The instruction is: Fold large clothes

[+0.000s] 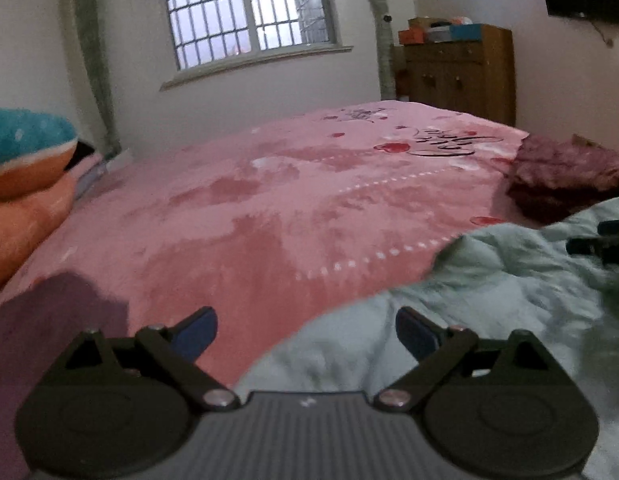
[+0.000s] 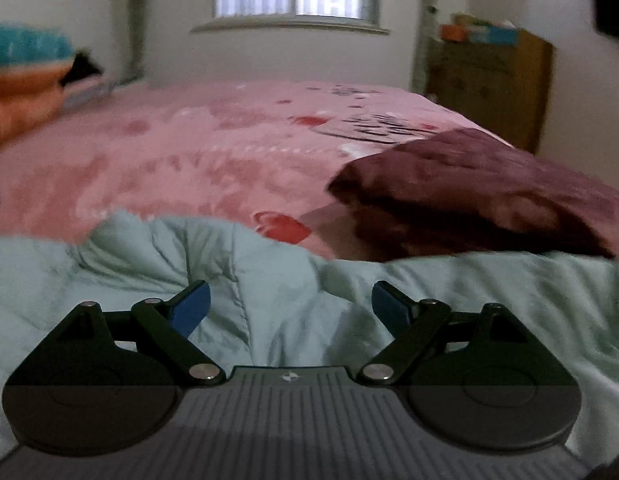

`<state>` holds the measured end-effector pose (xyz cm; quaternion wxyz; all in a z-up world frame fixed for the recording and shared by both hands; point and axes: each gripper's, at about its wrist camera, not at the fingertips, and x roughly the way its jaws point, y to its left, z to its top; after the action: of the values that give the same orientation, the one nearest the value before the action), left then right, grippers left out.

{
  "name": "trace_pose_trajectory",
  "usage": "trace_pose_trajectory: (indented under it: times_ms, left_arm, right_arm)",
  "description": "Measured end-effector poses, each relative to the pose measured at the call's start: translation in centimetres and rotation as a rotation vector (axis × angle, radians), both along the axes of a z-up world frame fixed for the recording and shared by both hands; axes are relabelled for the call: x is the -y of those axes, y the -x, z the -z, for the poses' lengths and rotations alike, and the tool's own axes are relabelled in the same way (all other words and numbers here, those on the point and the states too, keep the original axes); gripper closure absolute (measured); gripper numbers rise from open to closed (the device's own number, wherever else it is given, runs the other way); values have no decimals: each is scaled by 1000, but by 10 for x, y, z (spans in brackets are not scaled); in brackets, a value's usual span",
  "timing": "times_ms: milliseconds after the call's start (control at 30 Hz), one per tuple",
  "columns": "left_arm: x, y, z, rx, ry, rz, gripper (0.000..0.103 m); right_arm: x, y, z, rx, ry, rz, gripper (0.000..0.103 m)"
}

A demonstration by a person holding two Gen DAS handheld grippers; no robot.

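Note:
A pale green garment (image 1: 489, 292) lies rumpled on the near side of the pink bedspread (image 1: 293, 200). My left gripper (image 1: 305, 338) hangs open above the garment's left edge, nothing between its blue pads. In the right wrist view the same green garment (image 2: 269, 280) fills the lower half. My right gripper (image 2: 289, 310) is open over its folds, holding nothing. The tip of the right gripper (image 1: 601, 240) shows at the right edge of the left wrist view, over the garment.
A folded dark maroon cloth (image 2: 489, 196) lies on the bed's right side, just beyond the green garment. Pillows, teal on orange (image 1: 25, 156), are stacked at the left. A purple cloth (image 1: 49, 320) lies near left. A wooden cabinet (image 1: 465, 72) stands by the far wall.

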<state>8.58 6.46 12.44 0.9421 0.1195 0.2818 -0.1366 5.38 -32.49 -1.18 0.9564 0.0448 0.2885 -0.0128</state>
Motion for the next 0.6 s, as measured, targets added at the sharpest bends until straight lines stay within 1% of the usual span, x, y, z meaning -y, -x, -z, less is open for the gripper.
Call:
trace_pose_trajectory:
  times_ms: [67,167,233,300,367,467,500,567,600]
  left_arm:
    - [-13,32,-5,-32,21,-25,7]
    - [-35,82,-5,-91,65,-56,7]
    - [-47,107,0,-126,86,-88,7]
    - [-64,134,7,-169,150,-145,7]
    - [-77,152,16,-210,221,-191,7]
    - [-88,172,32,-245,267,-250,7]
    - [-93,178,37,-255,297,-265,8]
    - [-98,182,46,-265,347,-277,8]
    - [-96,184,49,-264,352,-282,9]
  right_arm:
    - [13,25,-13,8,-62,20,0]
    - [28,66,-24,-10,-111,71,0]
    - [35,97,-24,-30,-135,84,0]
    - [40,127,-20,-53,-150,102,0]
    - [45,157,-13,-96,-178,118,0]
    - [50,189,0,-168,-222,133,0]
    - [52,201,6,-194,-244,148,0]
    - [57,216,13,-227,-308,163,0]
    - [59,223,17,-237,-337,167,0]
